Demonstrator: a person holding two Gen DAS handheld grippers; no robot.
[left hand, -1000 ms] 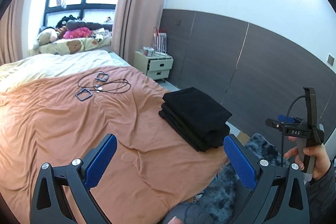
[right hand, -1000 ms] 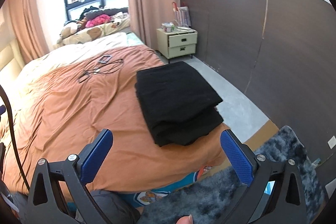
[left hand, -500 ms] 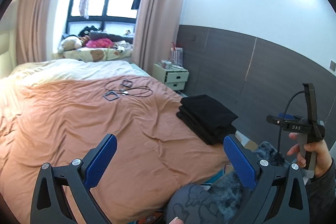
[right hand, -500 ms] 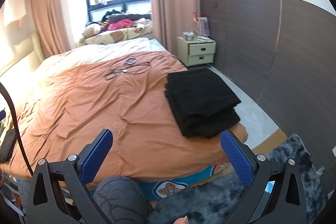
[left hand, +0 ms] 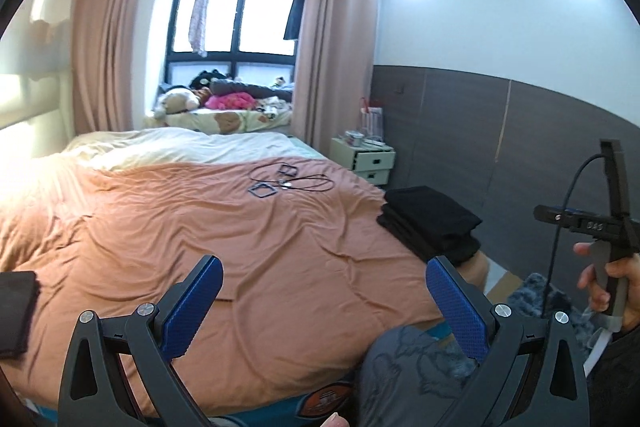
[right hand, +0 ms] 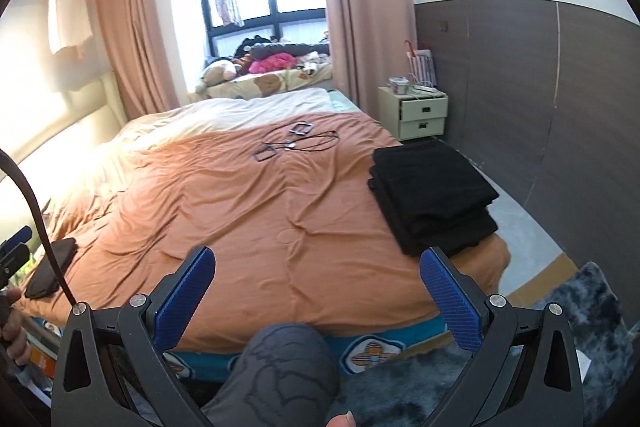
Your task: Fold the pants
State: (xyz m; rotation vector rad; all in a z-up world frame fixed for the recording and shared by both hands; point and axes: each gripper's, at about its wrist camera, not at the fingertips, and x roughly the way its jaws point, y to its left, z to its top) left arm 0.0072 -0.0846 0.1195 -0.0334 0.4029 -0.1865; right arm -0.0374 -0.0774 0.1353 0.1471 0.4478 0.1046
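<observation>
Both tongs are spread wide and holding nothing: the left tongs [left hand: 322,301] and the right tongs [right hand: 316,293] hang in the air off the near edge of the bed [right hand: 240,211], well back from any fabric. You can also see the right one from the side in the left camera, gripped in a hand [left hand: 608,287] off past the bed's right corner

The pants [right hand: 432,195] sit on the bed's near right corner as a neat black stack, several flat layers with squared edges, lying right at the bed's right edge. Looks to me like the folding itself is done, or as good as done, since nothing is loose or trailing off the pile. If anything's left I'd guess it's just a tidy-up of the bottom layer, which pokes out a bit past the top ones on the near side

Other stuff on the bed: a tangle of black cable with little square frames [right hand: 296,141] out toward the far middle, nowhere near the pants, and another dark flat thing [right hand: 50,269] at the near left edge. Can't tell what that one is, could be another garment waiting its turn, could be a pouch. Someone's knee [right hand: 280,371] is in the way at the bed's foot
</observation>
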